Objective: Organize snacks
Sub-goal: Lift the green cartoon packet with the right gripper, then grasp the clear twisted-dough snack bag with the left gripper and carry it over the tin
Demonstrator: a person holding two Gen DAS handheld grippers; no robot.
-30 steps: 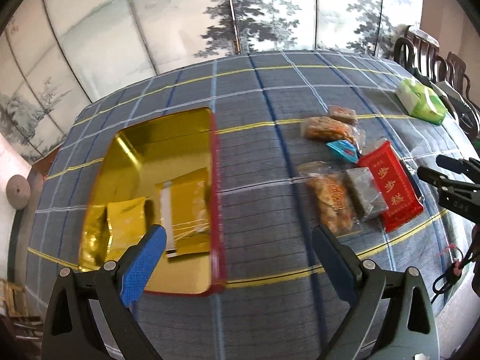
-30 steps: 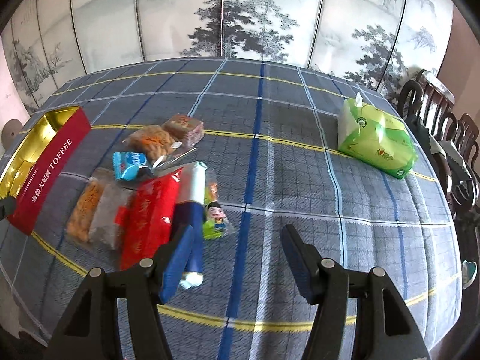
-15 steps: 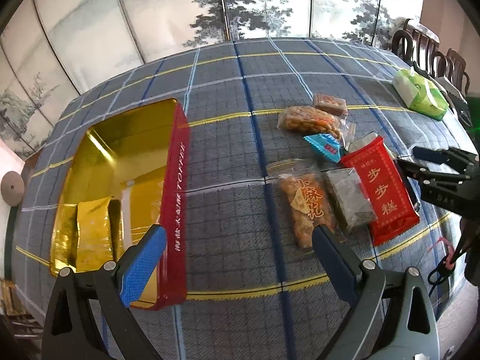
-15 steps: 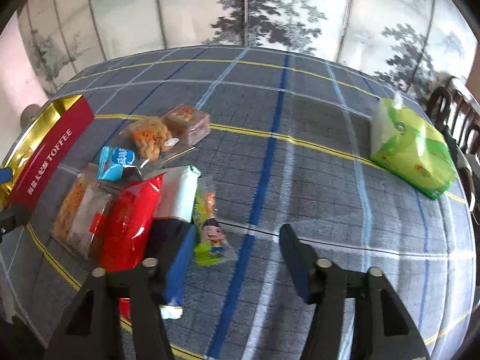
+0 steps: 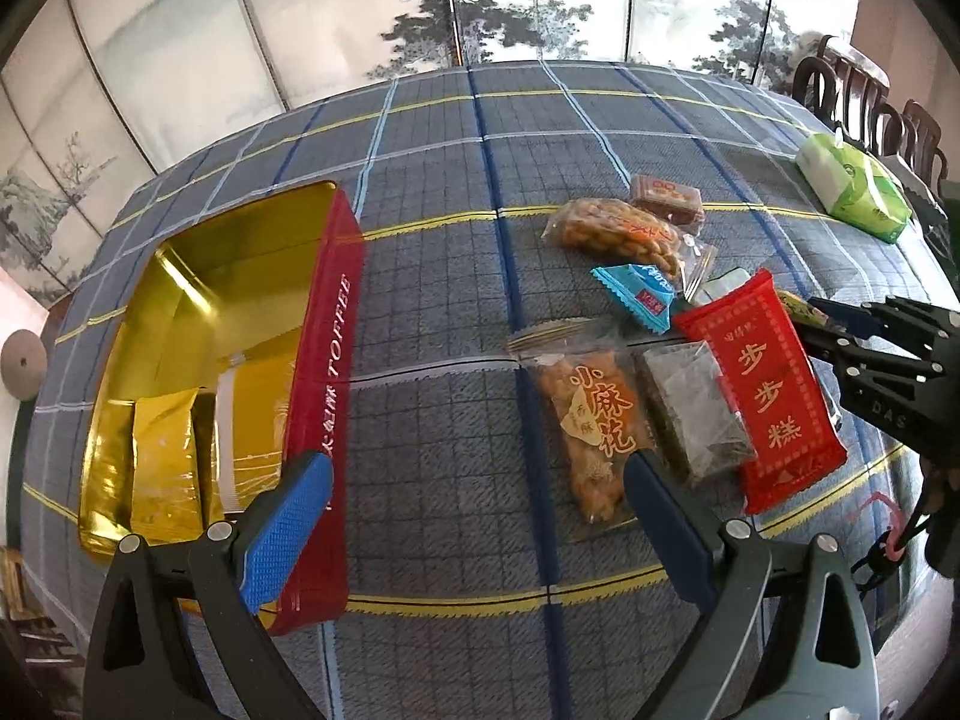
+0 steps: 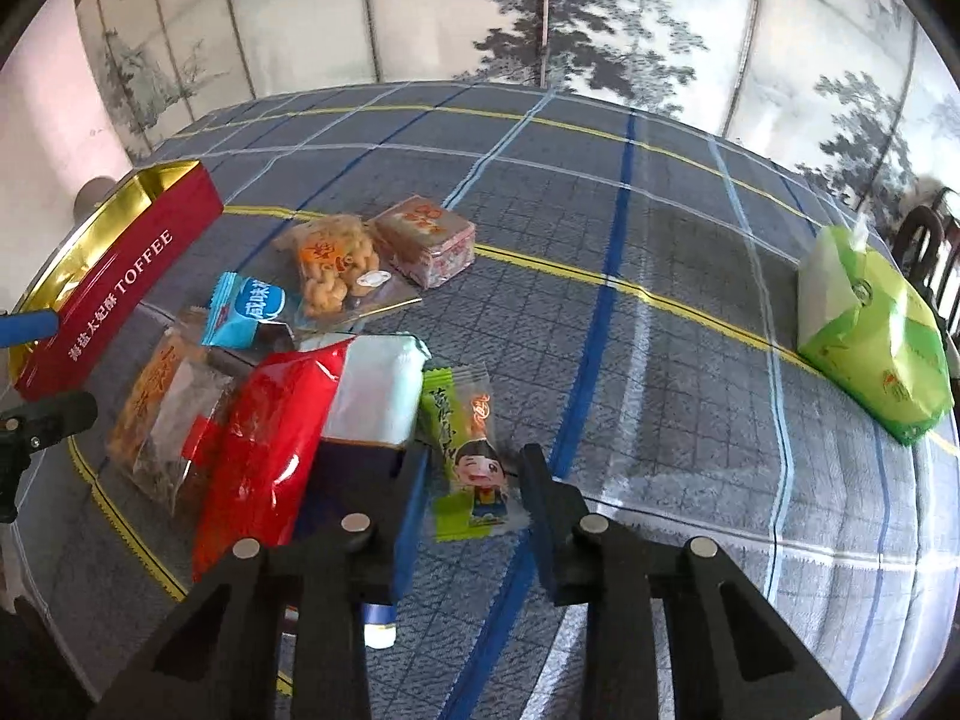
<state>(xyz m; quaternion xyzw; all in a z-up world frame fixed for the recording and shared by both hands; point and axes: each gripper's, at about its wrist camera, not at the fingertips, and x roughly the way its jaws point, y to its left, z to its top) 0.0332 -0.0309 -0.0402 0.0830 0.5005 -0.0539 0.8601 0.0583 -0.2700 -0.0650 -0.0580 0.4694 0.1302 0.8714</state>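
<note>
A red toffee tin (image 5: 327,372) with a gold inside stands open at the left, with gold packets (image 5: 165,474) in it; it also shows in the right wrist view (image 6: 114,276). A pile of snacks lies to its right: a long red packet (image 5: 759,384), an orange cracker bag (image 5: 594,414), a blue sachet (image 5: 639,297). My left gripper (image 5: 474,510) is open and empty, between tin and pile. My right gripper (image 6: 471,510) is open, its fingers either side of a small green cartoon packet (image 6: 468,450), beside the red packet (image 6: 264,444).
A green tissue pack (image 6: 870,330) lies at the table's right side, also in the left wrist view (image 5: 852,186). Dark wooden chairs (image 5: 852,90) stand behind it. A painted folding screen closes off the far side. The checked tablecloth (image 6: 600,180) stretches beyond the snacks.
My left gripper has swung right, from over the tin towards the snack pile. My right gripper has moved down and forward over the green cartoon packet. Both stayed open.
</note>
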